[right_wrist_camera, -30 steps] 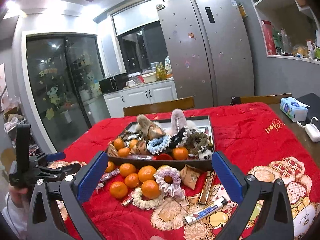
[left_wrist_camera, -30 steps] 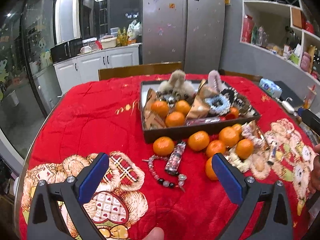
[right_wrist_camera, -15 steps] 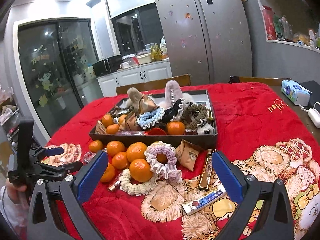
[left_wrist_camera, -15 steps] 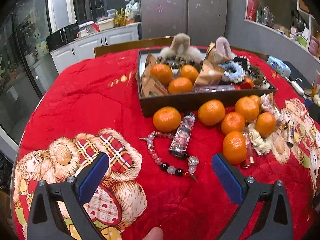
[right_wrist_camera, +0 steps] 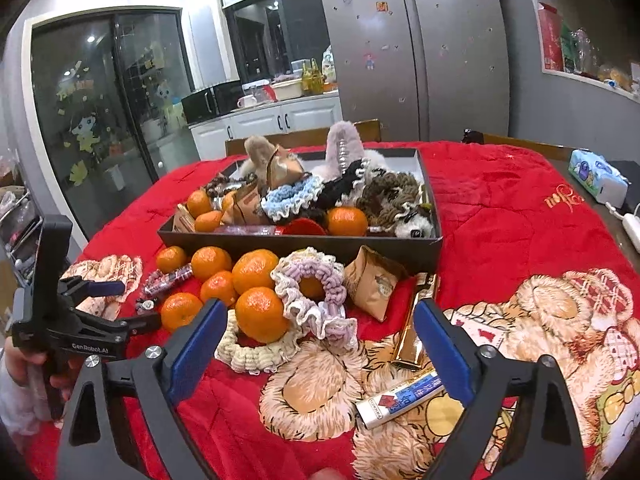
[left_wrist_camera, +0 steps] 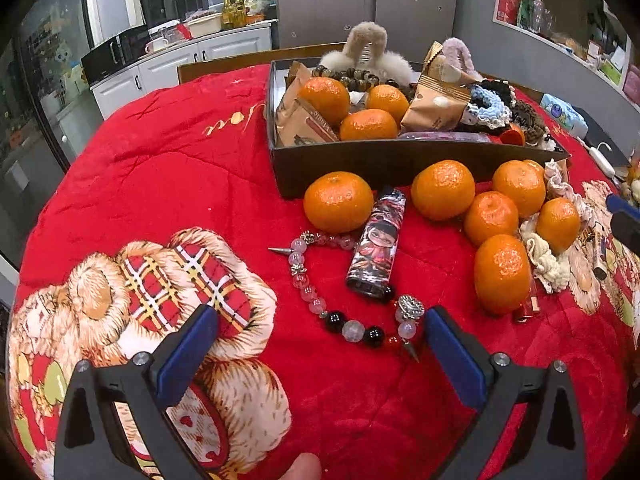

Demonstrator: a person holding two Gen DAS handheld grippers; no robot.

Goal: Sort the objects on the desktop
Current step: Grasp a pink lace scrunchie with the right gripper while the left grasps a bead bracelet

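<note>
Left-wrist view: we held the left gripper [left_wrist_camera: 318, 334] w/ jaws spread wide, nothing between the pads, over the red bear-print quilt [left_wrist_camera: 160, 152]. We took the dark tray [left_wrist_camera: 400, 164] as landmark. Just in front of its near wall lay a loose mandarin [left_wrist_camera: 338, 201], a printed lighter [left_wrist_camera: 378, 246] beside it, and a bead bracelet [left_wrist_camera: 344, 304] curling from the lighter toward our fingers. Further along that wall, to the right in this view, sat a cluster of mandarins [left_wrist_camera: 500, 216] and a cream scrunchie [left_wrist_camera: 546, 258]. Inside the tray: three mandarins [left_wrist_camera: 366, 124], snack packets [left_wrist_camera: 304, 124], a blue scrunchie [left_wrist_camera: 490, 110], fluffy hair claws at the back.

Right-wrist view: the right gripper [right_wrist_camera: 318, 340] had its jaws closing but still released, pads touching nothing. Between them, nearer the tray, we saw a mandarin [right_wrist_camera: 260, 314] resting on the cream scrunchie, touching a lilac-and-white scrunchie [right_wrist_camera: 316, 292]. In front of the tray's near wall lay a brown snack packet [right_wrist_camera: 374, 286], a gold bar [right_wrist_camera: 414, 336] & a small tube [right_wrist_camera: 400, 400] closest to us. The left gripper showed at the left edge, held in a hand [right_wrist_camera: 24, 364].
</note>
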